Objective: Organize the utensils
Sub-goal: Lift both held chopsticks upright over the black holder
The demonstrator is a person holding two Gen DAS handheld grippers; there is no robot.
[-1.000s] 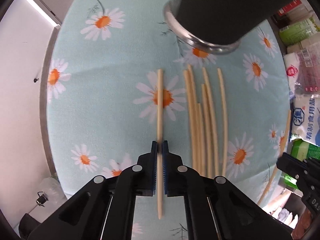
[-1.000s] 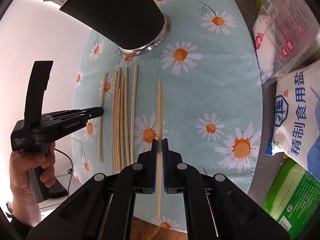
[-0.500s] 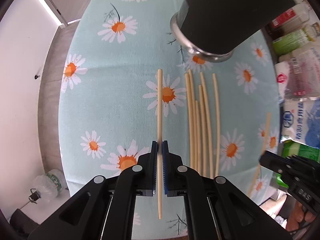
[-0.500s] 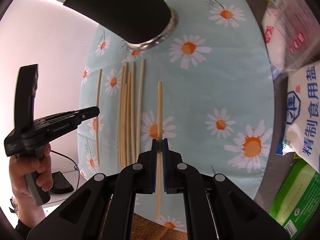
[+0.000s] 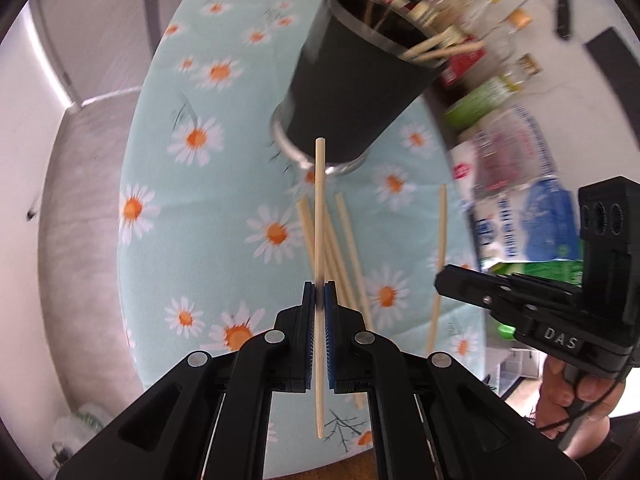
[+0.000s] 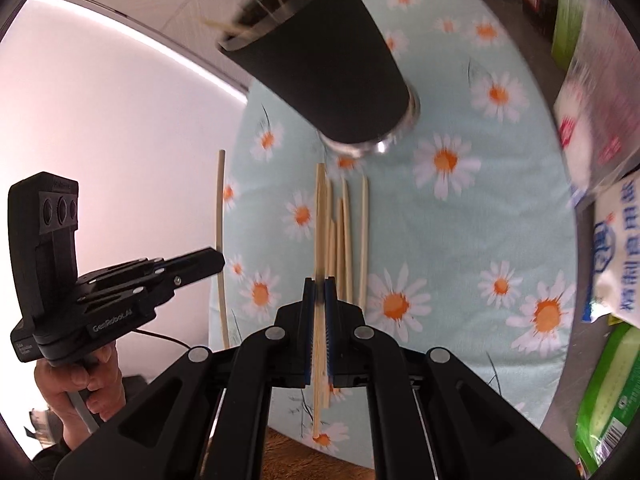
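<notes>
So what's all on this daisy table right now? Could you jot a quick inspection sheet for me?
Surface: round table under a pale blue daisy cloth.
Job's things: dark cup already holding some chopsticks; loose chopsticks lying in a group below it.
Clutter: salt bag, green packet, bottles along the table's edge.
Grippers: left gripper shut on one chopstick; right gripper shut on another chopstick.
Cables: thin dark cable by the hand-held left gripper.
Surroundings: white wall; a knife hangs beyond the bottles.
</notes>
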